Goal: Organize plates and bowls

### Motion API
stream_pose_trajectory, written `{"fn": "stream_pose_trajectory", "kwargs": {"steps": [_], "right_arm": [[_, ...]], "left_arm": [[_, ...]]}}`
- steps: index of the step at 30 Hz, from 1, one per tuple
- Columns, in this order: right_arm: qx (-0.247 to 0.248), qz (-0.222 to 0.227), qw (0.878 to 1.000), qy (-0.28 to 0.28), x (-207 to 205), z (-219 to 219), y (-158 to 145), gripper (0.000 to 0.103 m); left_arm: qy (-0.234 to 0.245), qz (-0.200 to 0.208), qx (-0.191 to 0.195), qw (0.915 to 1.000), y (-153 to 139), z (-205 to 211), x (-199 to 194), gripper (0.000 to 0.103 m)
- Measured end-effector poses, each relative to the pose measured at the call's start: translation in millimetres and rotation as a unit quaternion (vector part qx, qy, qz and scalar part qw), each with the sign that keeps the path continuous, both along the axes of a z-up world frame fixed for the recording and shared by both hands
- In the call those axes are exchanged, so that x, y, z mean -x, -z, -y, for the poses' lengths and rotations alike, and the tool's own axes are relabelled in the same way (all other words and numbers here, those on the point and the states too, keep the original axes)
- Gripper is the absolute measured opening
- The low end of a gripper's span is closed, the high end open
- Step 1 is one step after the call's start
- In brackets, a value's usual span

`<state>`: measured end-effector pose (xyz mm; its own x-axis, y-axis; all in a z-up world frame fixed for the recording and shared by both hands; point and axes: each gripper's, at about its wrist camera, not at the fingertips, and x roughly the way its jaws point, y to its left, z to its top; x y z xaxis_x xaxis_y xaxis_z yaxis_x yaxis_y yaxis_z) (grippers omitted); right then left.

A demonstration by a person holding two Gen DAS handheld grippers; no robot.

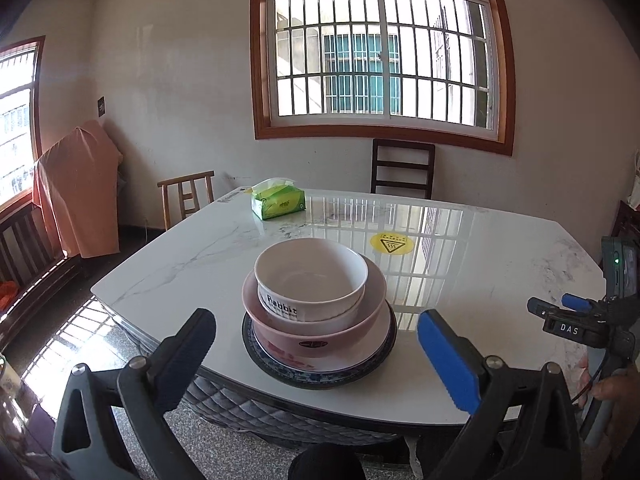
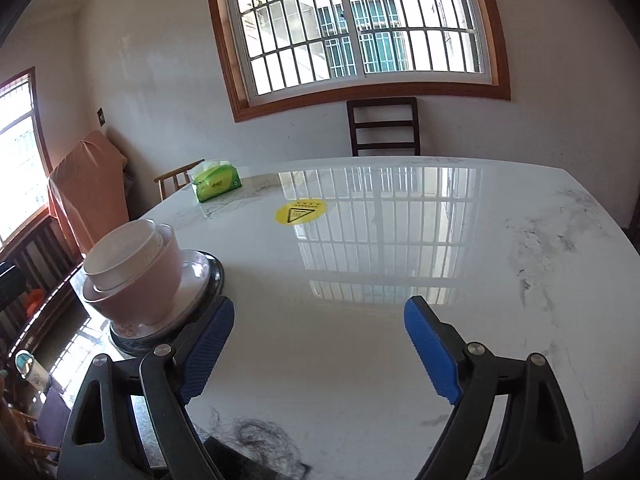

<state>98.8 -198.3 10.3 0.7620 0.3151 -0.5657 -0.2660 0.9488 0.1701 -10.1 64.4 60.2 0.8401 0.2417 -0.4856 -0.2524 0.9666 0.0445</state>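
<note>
Ahead of left tongs (image 1: 316,354): bowl stack (image 1: 316,300), untouched | left of right tongs (image 2: 320,344) | both spread, empty

left wrist view: from off the table's (image 1: 460,368) near edge, faces the window (image 1: 380,52), crockery stack (image 1: 318,312) close, frame centre.
right wrist view: over the tabletop, same facing, stack at frame left.
shared: table, stack, window.

A: What's stacked?
B: White bowl (image 1: 311,280) w/ "Rabbit" lettering, upright, empty, nested in pink bowl (image 1: 316,322).
A: Under that?
B: White plate (image 1: 376,342), then a blue-patterned plate (image 1: 320,380) at the bottom. All upright, on the table (image 1: 460,280) near its front-left edge.
</note>
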Motion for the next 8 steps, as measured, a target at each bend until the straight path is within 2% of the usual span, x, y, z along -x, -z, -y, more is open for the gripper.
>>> {"fn": "stream_pose_trajectory", "kwargs": {"steps": [3, 5, 8], "right_arm": [[0.059, -0.056, 0.996, 0.045, -40.5, 33.1, 21.0, 0.085], [0.097, -0.093, 0.988, 0.078, -66.6, 56.5, 36.1, 0.085], [0.107, -0.148, 0.977, 0.110, -99.3, 91.3, 57.2, 0.084]], "left_arm": [[-0.018, -0.004, -0.001, 0.9998, 5.2, -5.6, -0.8, 0.103], [-0.023, -0.010, 0.004, 0.9997, 7.7, -9.8, -1.6, 0.103], [-0.033, -0.014, -0.004, 0.9993, 11.1, -12.1, -0.4, 0.103]]}}
